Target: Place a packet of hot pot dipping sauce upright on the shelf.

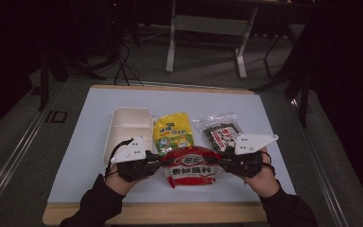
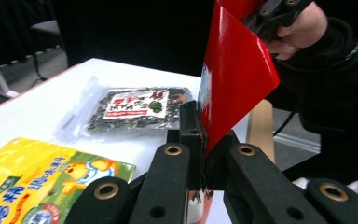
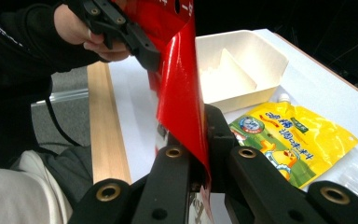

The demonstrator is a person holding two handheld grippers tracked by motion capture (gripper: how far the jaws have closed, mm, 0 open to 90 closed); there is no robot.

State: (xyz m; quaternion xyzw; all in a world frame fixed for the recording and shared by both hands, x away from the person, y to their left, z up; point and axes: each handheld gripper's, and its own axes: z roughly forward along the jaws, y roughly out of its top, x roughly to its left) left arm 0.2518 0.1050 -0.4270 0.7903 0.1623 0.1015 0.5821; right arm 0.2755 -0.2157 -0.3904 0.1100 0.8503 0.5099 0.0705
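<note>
Both tongs, left (image 1: pixel 157 163) and right (image 1: pixel 223 162), clamp the red packet (image 1: pixel 191 166) between them; next, likely tearing it open.

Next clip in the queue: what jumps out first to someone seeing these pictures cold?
The red packet grabs the eye: it is held up near the table's front edge, pinched at its left edge by the left claw and at its right edge by the right claw. Behind it on the white mat lie a yellow pouch, a clear bag of dark seaweed to its right, and an empty white divided box to its left.
</note>
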